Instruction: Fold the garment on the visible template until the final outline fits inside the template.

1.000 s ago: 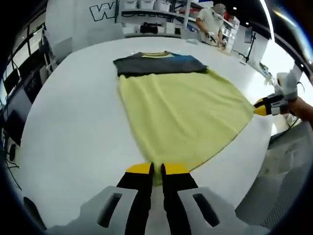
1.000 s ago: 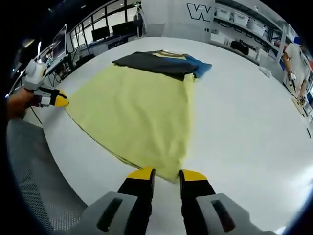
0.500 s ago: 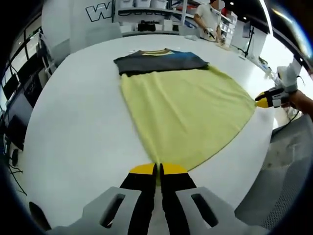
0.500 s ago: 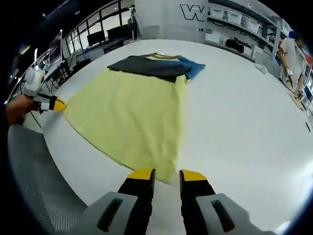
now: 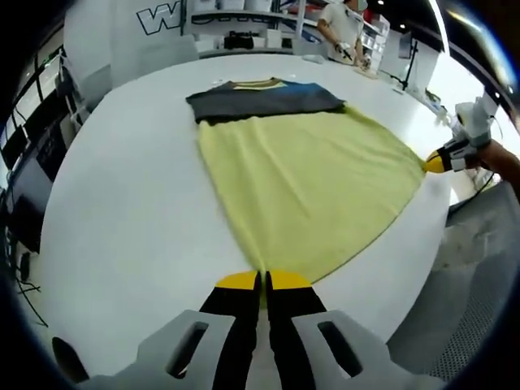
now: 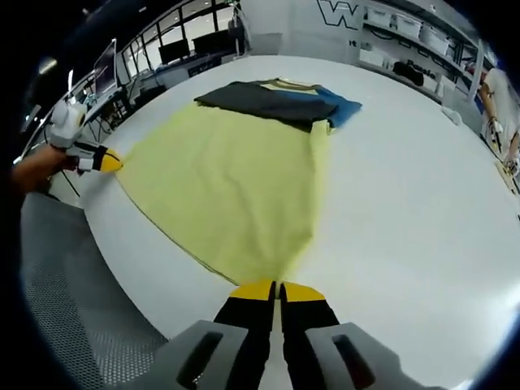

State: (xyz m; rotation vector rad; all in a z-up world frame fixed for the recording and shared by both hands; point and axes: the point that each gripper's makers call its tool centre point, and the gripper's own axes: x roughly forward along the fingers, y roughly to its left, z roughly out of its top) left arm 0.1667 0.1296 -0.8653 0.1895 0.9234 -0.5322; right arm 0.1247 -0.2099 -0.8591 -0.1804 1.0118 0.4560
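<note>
- The garment (image 5: 305, 187) is pale yellow and plain over most of its spread.
- Its far end, away from the claws, is a dark charcoal band (image 5: 252, 103) with a bright blue patch (image 6: 337, 106) at one corner and a thin yellow-striped trim at the edge.
- The counter (image 5: 122, 211) under the garment is plain white.
- The left claw (image 5: 262, 280) has black jaws with yellow tips on a light grey body.
- The right claw (image 6: 276, 290) shows the same black, yellow and grey.

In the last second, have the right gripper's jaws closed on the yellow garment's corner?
Yes. The right gripper had a gap between its yellow tips beside the corner; now the tips meet, pinching the yellow garment against the white table.
</note>
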